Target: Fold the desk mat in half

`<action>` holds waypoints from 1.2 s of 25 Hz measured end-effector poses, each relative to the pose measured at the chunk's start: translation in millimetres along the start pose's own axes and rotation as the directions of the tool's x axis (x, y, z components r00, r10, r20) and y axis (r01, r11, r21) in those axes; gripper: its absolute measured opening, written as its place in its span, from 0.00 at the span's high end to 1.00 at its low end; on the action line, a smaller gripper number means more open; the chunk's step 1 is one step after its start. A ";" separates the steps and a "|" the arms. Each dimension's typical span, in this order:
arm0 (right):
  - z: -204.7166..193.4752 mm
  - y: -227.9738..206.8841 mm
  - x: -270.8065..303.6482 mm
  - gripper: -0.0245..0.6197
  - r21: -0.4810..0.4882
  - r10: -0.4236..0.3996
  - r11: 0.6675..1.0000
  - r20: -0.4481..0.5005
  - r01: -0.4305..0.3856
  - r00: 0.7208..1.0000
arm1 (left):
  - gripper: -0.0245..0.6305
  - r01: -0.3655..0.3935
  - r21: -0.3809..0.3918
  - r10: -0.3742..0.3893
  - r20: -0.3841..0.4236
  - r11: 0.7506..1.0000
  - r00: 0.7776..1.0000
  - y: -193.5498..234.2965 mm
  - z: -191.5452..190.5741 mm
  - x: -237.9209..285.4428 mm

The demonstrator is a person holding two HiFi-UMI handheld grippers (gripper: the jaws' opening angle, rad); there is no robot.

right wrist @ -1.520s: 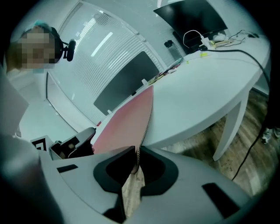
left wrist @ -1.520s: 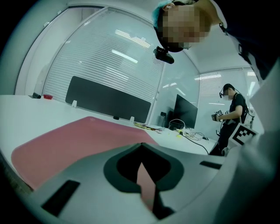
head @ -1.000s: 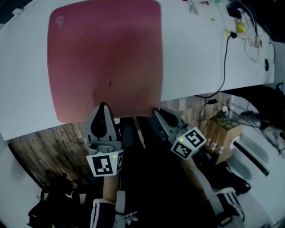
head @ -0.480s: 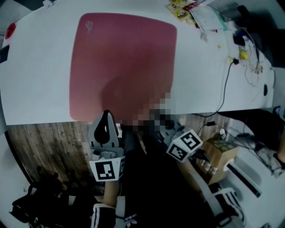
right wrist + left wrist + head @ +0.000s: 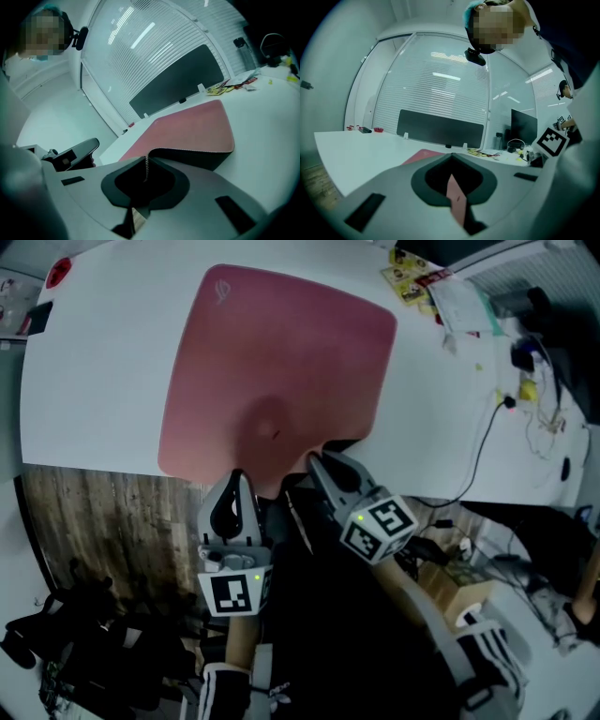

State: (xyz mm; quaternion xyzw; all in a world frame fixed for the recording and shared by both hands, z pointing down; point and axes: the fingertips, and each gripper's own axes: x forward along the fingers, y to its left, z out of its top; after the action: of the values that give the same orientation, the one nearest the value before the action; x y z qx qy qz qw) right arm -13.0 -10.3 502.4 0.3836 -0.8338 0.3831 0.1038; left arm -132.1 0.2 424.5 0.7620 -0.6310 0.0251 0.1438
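Desk mat (image 5: 277, 362), pink on top (black underneath, as the right gripper view shows), lies spread on the white table (image 5: 103, 381), its near edge at both grippers. The left gripper (image 5: 234, 486) pinches that edge near its left corner. The right gripper (image 5: 323, 465) is clamped on the near right corner, which curls up off the table.

Red desk mat (image 5: 281, 362), black underside; white table (image 5: 94, 390).
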 end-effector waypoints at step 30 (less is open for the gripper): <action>55.8 -1.2 70.6 0.94 -0.183 -0.066 0.981 -0.014 0.062 0.998 | 0.96 0.036 0.021 -0.036 -0.012 0.999 0.999 29.5 30.8 43.5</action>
State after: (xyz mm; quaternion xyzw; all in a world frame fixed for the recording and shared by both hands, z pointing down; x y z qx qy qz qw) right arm -53.7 -90.5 497.7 0.3953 -0.8516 0.3053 0.1592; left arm -156.3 -53.8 410.1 0.7744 -0.6162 0.0334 0.1398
